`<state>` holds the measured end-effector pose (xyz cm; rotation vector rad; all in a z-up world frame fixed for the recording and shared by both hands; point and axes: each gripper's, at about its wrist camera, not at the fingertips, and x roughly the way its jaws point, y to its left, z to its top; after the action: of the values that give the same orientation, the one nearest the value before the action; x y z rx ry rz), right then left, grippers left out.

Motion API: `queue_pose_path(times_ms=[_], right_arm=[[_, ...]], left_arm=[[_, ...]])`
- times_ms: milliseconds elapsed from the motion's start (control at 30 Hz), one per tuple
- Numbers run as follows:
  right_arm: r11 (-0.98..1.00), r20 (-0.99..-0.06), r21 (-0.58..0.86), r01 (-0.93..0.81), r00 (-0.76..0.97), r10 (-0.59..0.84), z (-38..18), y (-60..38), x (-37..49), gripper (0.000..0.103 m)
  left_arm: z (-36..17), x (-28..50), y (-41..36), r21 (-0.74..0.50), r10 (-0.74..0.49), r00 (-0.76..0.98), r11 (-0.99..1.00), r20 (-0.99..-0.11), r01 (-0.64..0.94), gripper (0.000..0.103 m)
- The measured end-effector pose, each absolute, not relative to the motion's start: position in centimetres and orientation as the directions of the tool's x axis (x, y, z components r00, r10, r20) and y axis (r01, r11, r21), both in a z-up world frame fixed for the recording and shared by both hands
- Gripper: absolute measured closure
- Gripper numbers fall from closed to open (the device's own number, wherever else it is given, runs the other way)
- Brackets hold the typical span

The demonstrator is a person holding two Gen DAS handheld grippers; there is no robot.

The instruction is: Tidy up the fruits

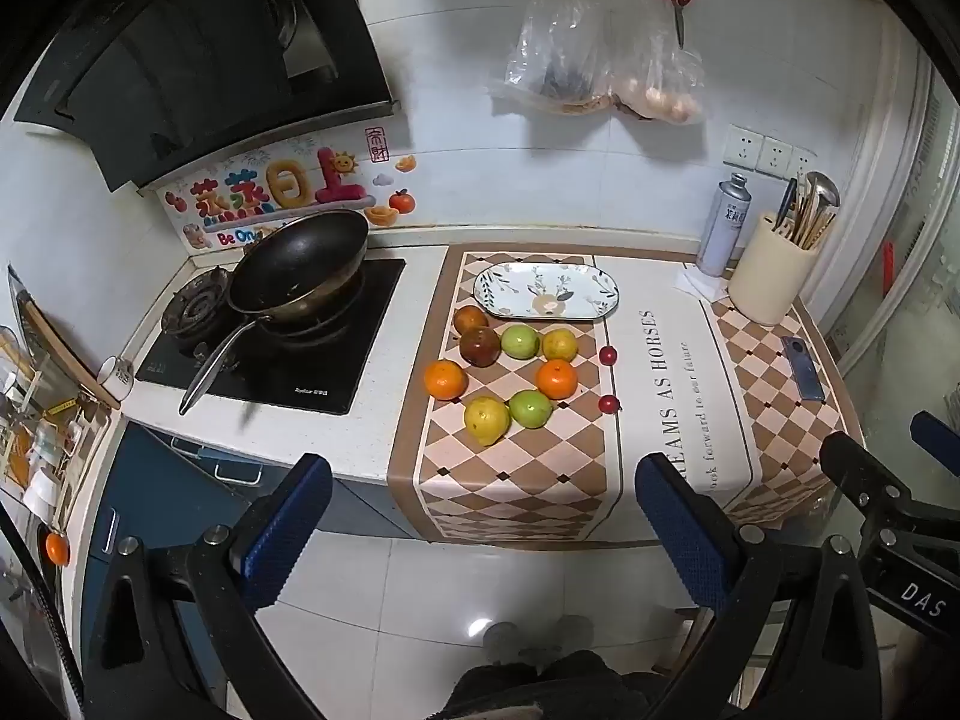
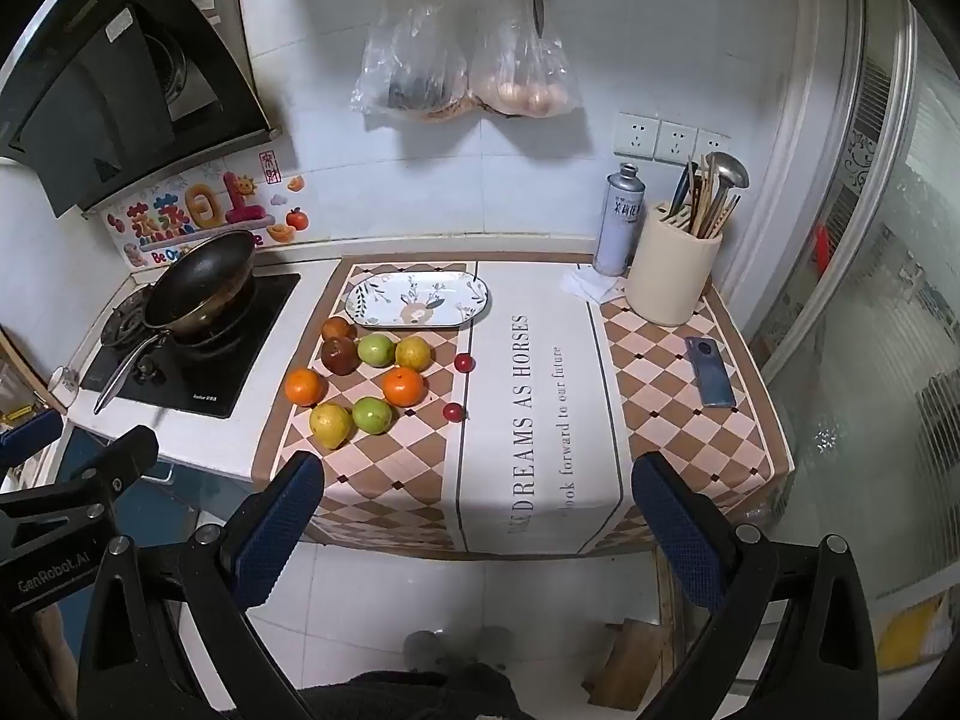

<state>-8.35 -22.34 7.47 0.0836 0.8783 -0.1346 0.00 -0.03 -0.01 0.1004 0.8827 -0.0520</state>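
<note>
well, both the left gripper (image 1: 480, 531) and right gripper (image 2: 477, 531) gape empty, so start with the nearest yellow pear (image 1: 486, 420), squeezing gently, then the plate (image 1: 546, 291).

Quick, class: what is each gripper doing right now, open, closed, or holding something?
Left gripper: open, holding nothing, short of the counter.
Right gripper: open, holding nothing, short of the counter.
</note>
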Motion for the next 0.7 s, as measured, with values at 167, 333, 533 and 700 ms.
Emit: queue_pose_path(times_ms=[167,333,533,700], right_arm=[[0.988,-0.770,0.019,0.152,0.633,-0.082,7.57,-22.40,-8.35,0.000],[0.988,-0.769,0.025,0.150,0.634,-0.077,7.65,-22.39,-8.32,0.000],[0.989,-0.766,0.022,0.149,0.638,-0.079,7.70,-22.40,-8.26,0.000],[0.989,-0.766,0.021,0.145,0.638,-0.077,7.66,-22.72,-8.00,0.000]], left_arm=[[-0.04,0.07,0.07,0.044,-0.021,0.621,0.995,-0.783,0.090,0.000],[0.05,0.23,0.30,0.041,-0.024,0.621,0.995,-0.783,0.090,0.000],[0.01,0.00,0.04,0.047,-0.018,0.627,0.995,-0.779,0.087,0.000],[0.00,-0.01,0.03,0.047,-0.018,0.628,0.995,-0.778,0.087,0.000]])
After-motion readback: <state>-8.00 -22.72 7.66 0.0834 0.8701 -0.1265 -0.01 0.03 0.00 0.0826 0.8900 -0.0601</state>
